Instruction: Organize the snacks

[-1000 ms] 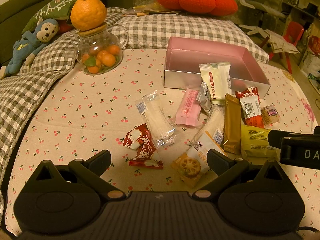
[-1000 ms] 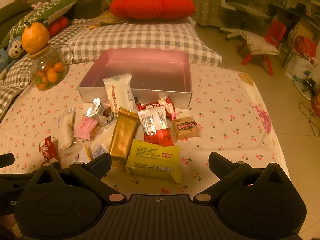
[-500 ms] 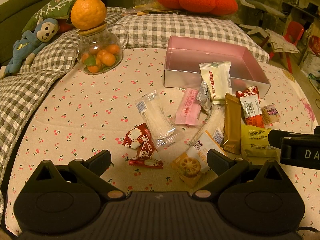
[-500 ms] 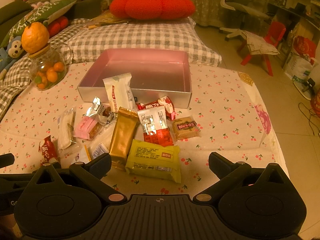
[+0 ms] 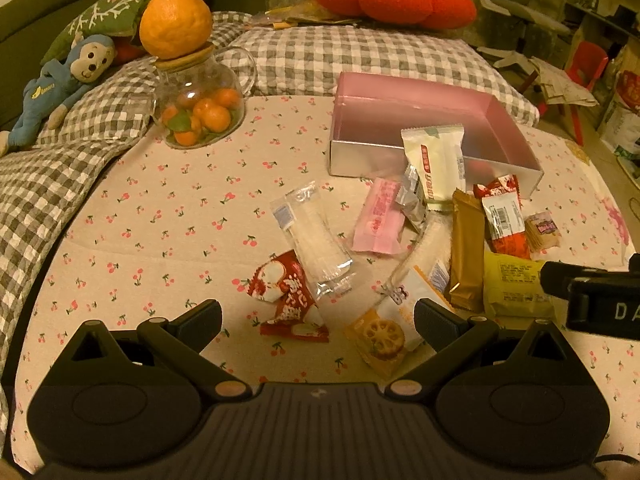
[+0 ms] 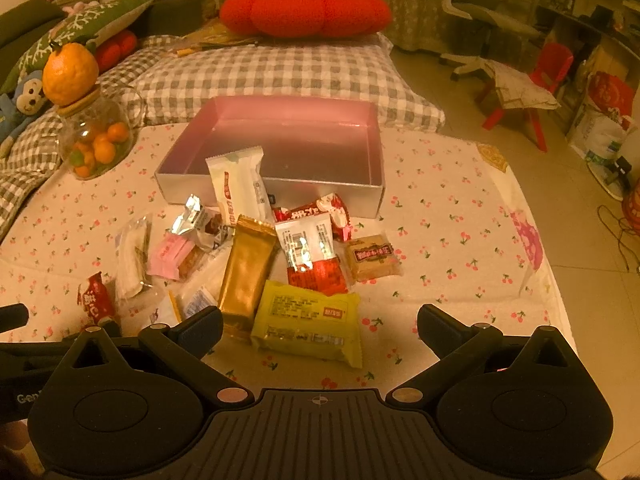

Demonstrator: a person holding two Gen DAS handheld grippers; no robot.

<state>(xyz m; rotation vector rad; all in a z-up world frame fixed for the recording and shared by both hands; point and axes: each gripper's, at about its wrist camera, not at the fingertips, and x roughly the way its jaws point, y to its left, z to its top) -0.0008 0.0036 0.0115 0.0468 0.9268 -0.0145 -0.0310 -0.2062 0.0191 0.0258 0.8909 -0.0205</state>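
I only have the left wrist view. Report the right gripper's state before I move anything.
Observer: The right gripper is open, with nothing held between its fingers.
Operator: Tell me what lies ahead of it.
Observer: The yellow packet lies flat on the cloth, in line with the gap and nearer the left finger.
Operator: Check the box floor.
Observer: The pink box is bare inside. No snack is in it yet.

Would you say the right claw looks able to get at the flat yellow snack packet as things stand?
Probably yes. The right claw is open and empty, and the flat yellow snack packet lies just ahead of it on the cherry-print cloth, nothing on top. Only the gold wrapper crowds one edge.
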